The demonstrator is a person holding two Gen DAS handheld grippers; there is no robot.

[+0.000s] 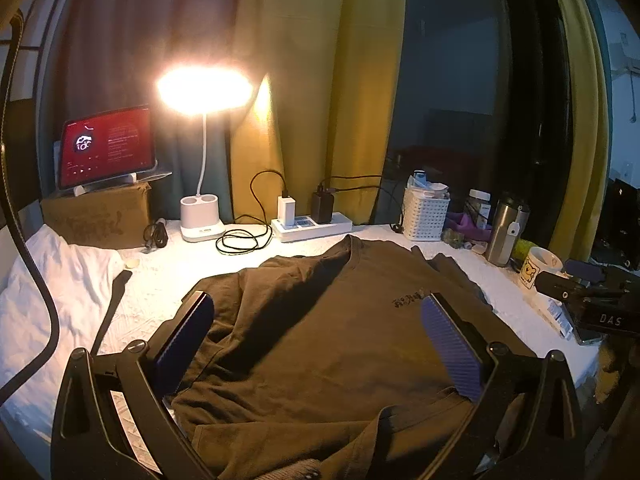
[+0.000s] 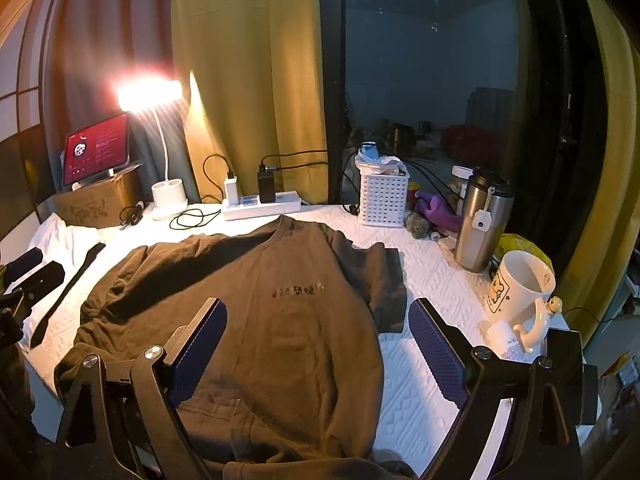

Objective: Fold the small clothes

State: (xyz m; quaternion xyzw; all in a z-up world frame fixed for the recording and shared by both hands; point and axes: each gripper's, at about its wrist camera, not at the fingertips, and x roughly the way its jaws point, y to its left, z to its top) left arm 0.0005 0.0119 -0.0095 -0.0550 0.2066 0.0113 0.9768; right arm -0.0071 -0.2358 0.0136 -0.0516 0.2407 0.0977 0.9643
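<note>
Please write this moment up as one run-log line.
stage: before first fold | shirt: brown, spread flat on table, unfolded | left claw: open, empty, over shirt | right claw: open, empty, over shirt's edge

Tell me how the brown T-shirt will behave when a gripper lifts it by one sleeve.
The T-shirt will likely go limp and drape: it already lies in soft wrinkles on the white cover. It looks light, thin cloth, so one pinch should carry it. The body will probably drag and bunch rather than stay flat, and its hem already hangs over the near edge.
</note>
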